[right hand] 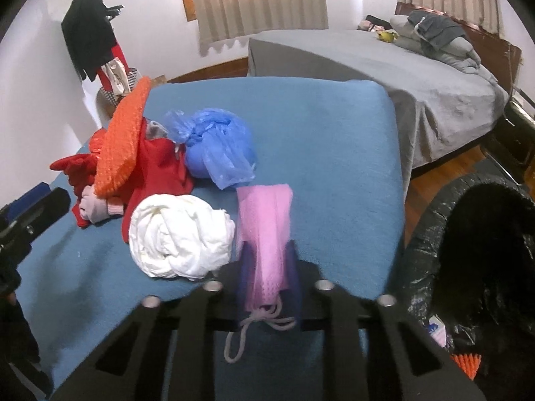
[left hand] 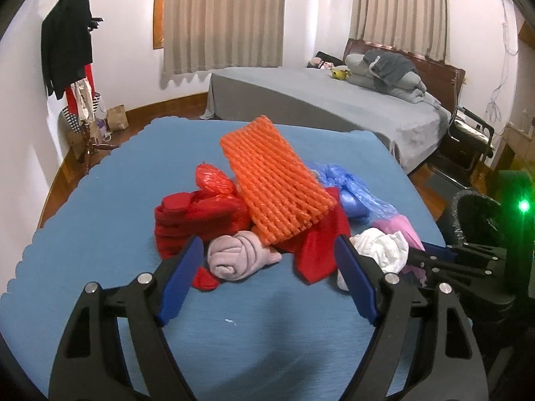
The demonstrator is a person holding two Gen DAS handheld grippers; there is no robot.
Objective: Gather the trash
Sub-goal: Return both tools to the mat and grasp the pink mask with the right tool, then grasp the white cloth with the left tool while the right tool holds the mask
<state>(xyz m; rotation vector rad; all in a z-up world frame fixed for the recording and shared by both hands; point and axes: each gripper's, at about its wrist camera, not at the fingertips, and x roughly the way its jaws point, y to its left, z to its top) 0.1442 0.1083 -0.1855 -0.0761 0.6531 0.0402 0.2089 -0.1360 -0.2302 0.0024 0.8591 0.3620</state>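
A heap of trash lies on the blue-covered table point(left hand: 100, 234): an orange foam net point(left hand: 277, 180), a red plastic bag point(left hand: 214, 177), red cloth point(left hand: 197, 217), a tied blue plastic bag point(right hand: 217, 147), a white crumpled wad point(right hand: 177, 234) and a pale pink rolled cloth point(left hand: 234, 257). My left gripper point(left hand: 269, 247) stands open just in front of the heap, with the rolled cloth near its tips and nothing gripped. My right gripper point(right hand: 269, 247) is shut on a pink face mask point(right hand: 267, 220), whose ear loop dangles below the jaws, beside the white wad.
A bin lined with a black bag point(right hand: 468, 250) stands off the table's right edge, with some trash inside. Beyond the table are a grey bed point(left hand: 317, 100), a coat rack with hanging clothes point(left hand: 70, 43) at the left wall, and a black chair point(left hand: 468, 140).
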